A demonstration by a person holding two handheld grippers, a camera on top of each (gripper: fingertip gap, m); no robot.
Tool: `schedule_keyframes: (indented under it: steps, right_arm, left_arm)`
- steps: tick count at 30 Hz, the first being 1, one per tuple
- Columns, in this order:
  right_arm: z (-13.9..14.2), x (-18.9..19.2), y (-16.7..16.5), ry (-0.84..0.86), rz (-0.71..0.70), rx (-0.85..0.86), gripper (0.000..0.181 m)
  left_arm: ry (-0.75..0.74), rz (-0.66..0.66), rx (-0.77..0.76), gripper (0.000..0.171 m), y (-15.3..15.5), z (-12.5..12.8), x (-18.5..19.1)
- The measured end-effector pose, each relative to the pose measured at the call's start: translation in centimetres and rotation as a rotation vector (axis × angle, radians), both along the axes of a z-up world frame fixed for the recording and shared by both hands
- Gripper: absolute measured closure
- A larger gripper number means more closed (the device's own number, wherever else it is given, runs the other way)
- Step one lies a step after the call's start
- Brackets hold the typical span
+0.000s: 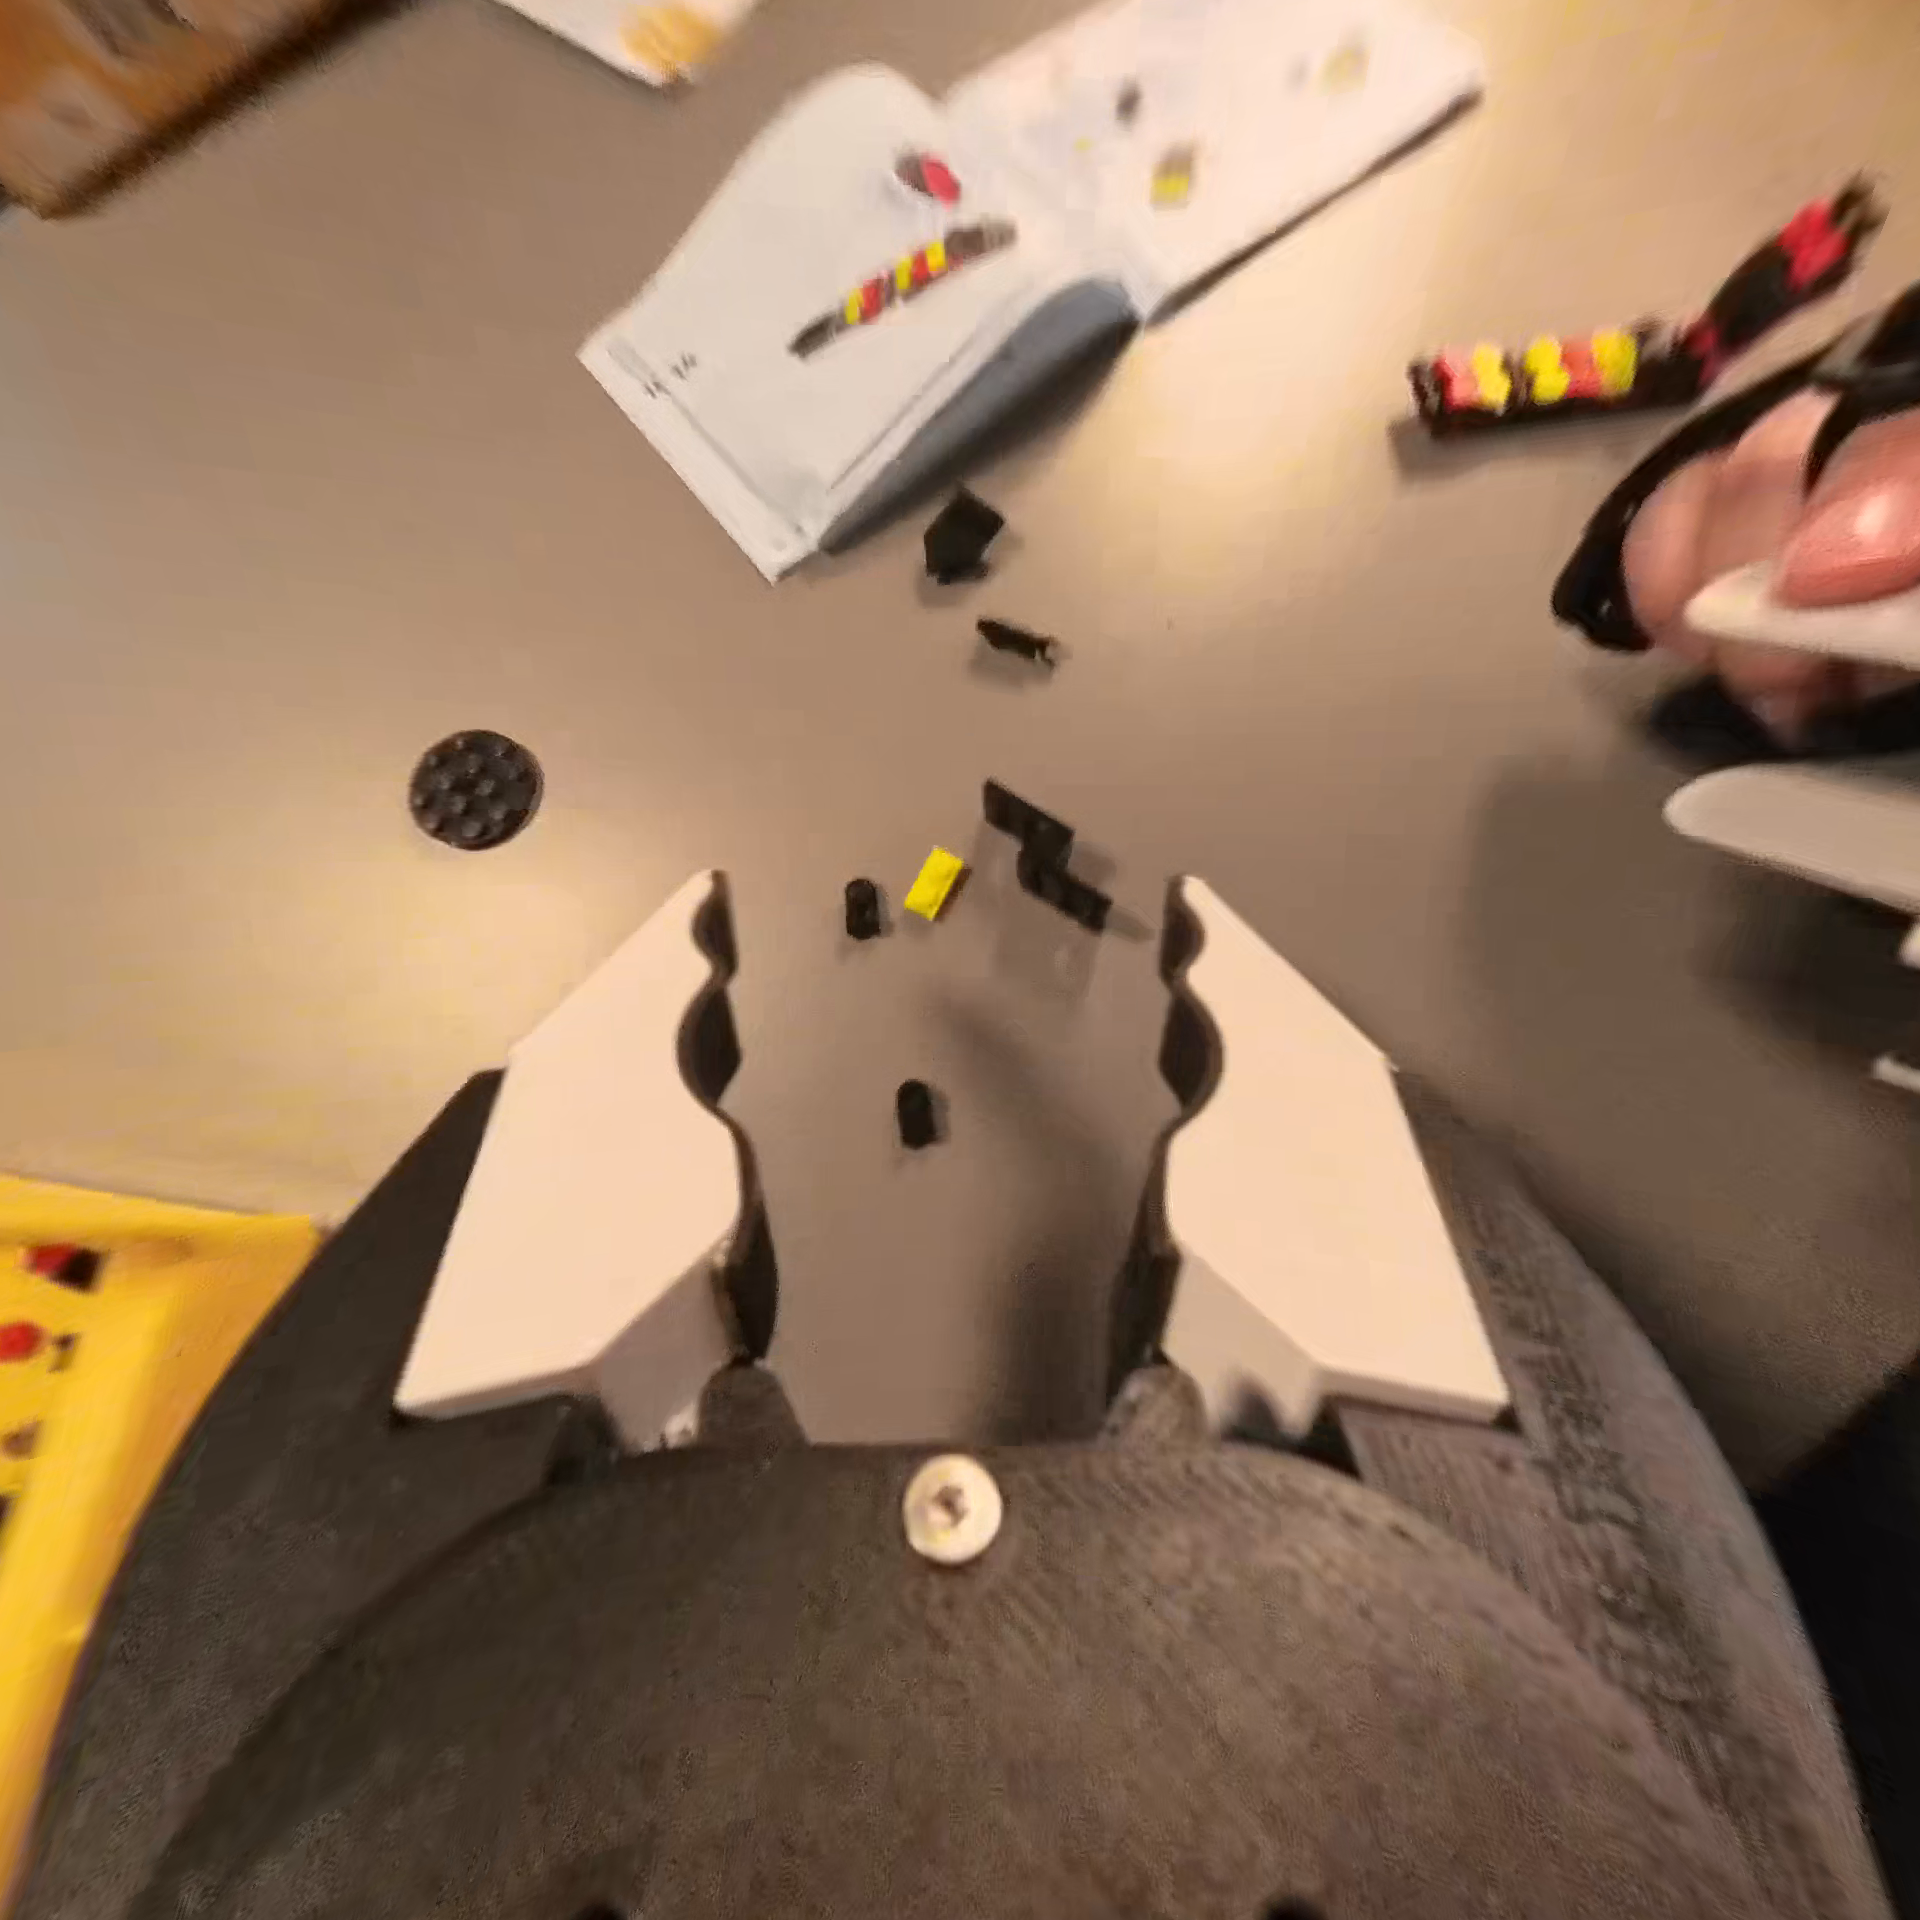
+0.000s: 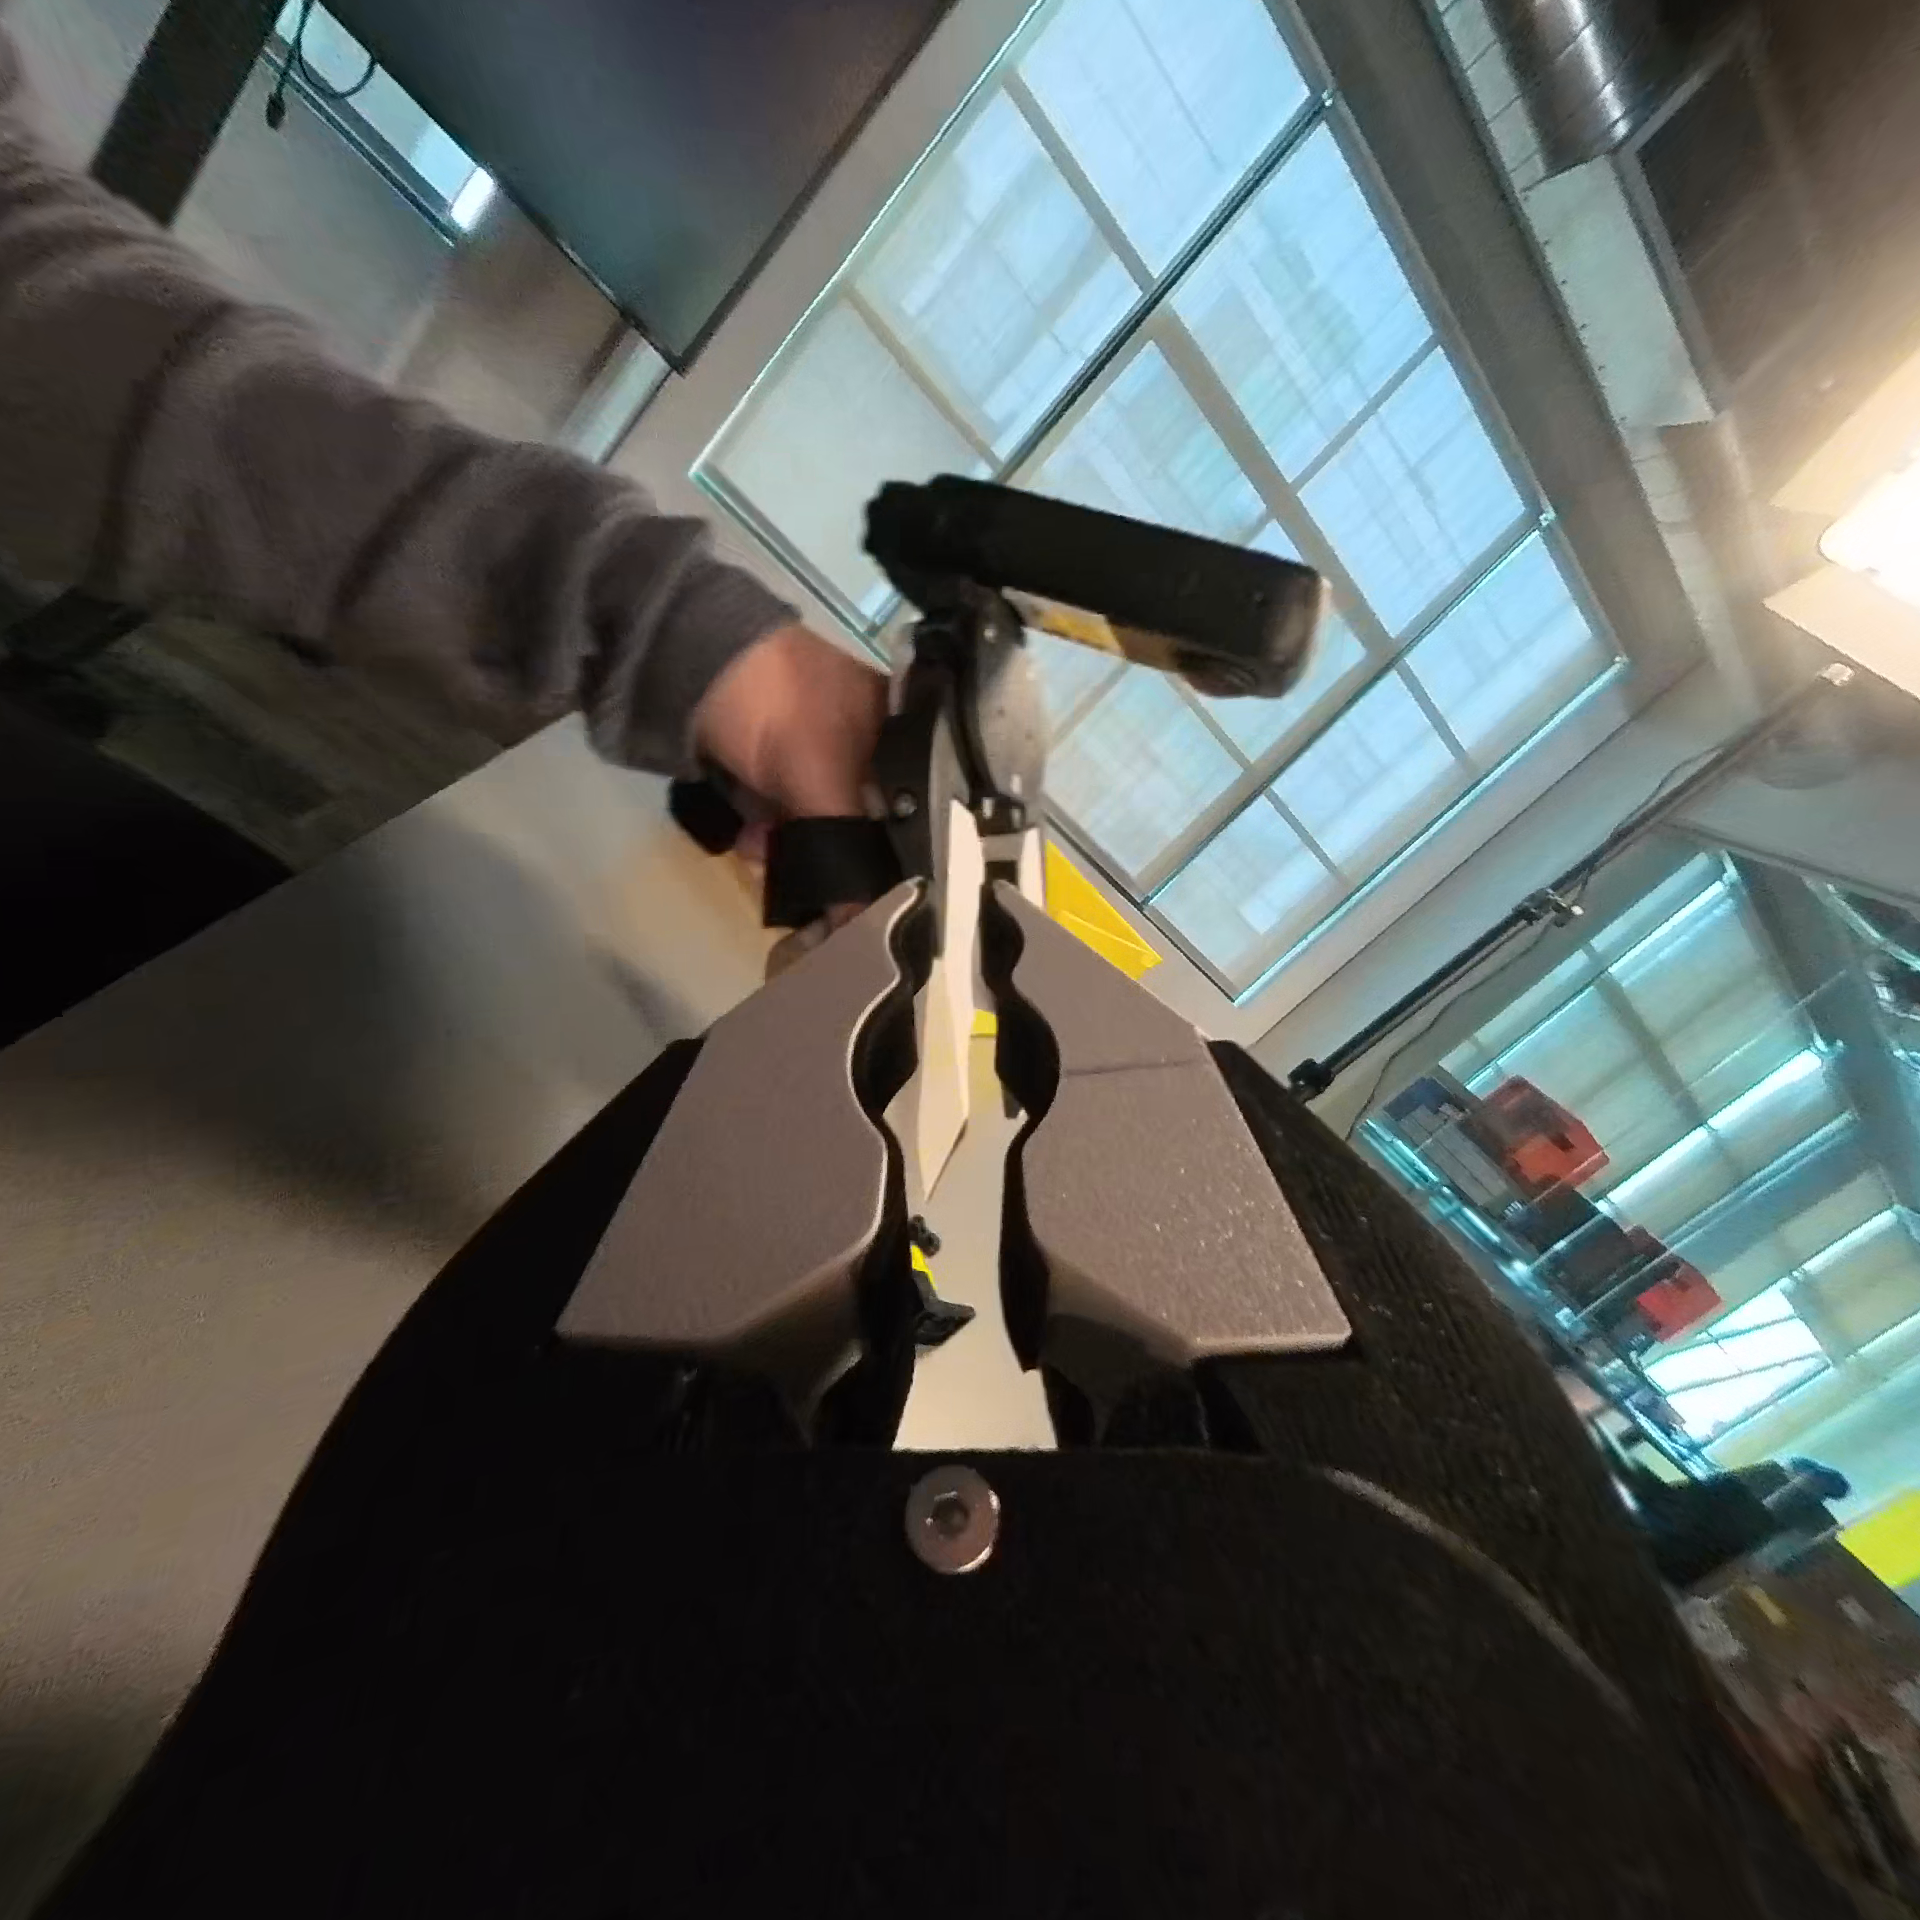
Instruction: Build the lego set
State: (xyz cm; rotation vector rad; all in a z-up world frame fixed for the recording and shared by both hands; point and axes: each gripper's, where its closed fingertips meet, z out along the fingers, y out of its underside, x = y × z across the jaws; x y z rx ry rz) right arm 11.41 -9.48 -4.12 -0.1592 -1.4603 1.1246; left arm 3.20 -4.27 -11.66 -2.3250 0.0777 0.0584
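The left tongs (image 1: 945, 904) hang spread wide over the table (image 1: 260, 623), holding nothing. Between their white fingers (image 1: 582, 1143) lies a small black piece (image 1: 915, 1114). Just past the tips sit another black stud (image 1: 861, 909), a yellow tile (image 1: 935, 883) and a stepped black plate (image 1: 1044, 857), all close together but apart. A round black plate (image 1: 476, 790) lies alone off to the left. Farther out, two more black bits (image 1: 961, 535) (image 1: 1018, 639) lead to the open booklet (image 1: 935, 291), its pages showing pictures of the build; the print is too blurred to read. The half-built strip (image 1: 1558, 379), black with red and yellow bricks, lies toward the far right edge. A yellow box (image 1: 114, 1403) fills the near left corner, and a brown carton (image 1: 114, 94) sits at the far left corner.

At the right edge a hand (image 1: 1787, 540) grips the right tongs (image 2: 951, 899). In their own view, tipped up toward the windows (image 2: 1195, 468), the grey fingers (image 2: 769, 1122) stand nearly together with a narrow gap; low down in that gap shows something small, black and yellow (image 2: 925, 1288), but I cannot tell whether it is gripped. Beyond them, a grey-sleeved arm (image 2: 312, 499) holds the left tongs. Shelves with red cases (image 2: 1538, 1153) stand to the right.
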Motion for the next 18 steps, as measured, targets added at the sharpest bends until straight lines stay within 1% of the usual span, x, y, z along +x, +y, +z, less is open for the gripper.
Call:
schedule_keyframes:
  steps: [1, 3, 8, 10, 13, 16, 18]
  right_arm:
    - [0.0, 0.1, -0.1, 0.005, -0.002, 0.007, 0.176]
    - [0.1, 0.1, 0.0, 0.010, -0.007, 0.007, 0.176]
    - [0.6, 0.1, 1.0, 0.003, -0.018, -0.056, 0.176]
    - [0.7, 0.1, 1.4, 0.002, -0.025, -0.075, 0.176]
    - [0.9, 0.1, 1.7, 0.002, -0.028, -0.095, 0.176]
    - [0.9, 0.0, 2.0, 0.001, -0.040, -0.100, 0.176]
    - [0.9, -0.2, 2.3, 0.001, -0.054, -0.112, 0.175]
  left_arm:
    - [-0.002, 0.040, 0.048, 0.083, 0.1, -0.1, 0.2]
    - [0.019, 0.112, 0.107, 0.082, 0.4, -0.5, 0.2]
    - [0.015, 0.160, 0.117, 0.099, 0.9, -2.7, 1.6]
    - [0.030, 0.192, 0.128, 0.100, 1.1, -3.0, 1.3]
    - [0.050, 0.201, 0.132, 0.114, 1.3, -3.0, 1.1]
    - [0.123, 0.182, 0.176, 0.135, 1.6, -2.3, 1.2]
    - [0.184, 0.169, 0.173, 0.150, 1.7, -2.3, 1.2]
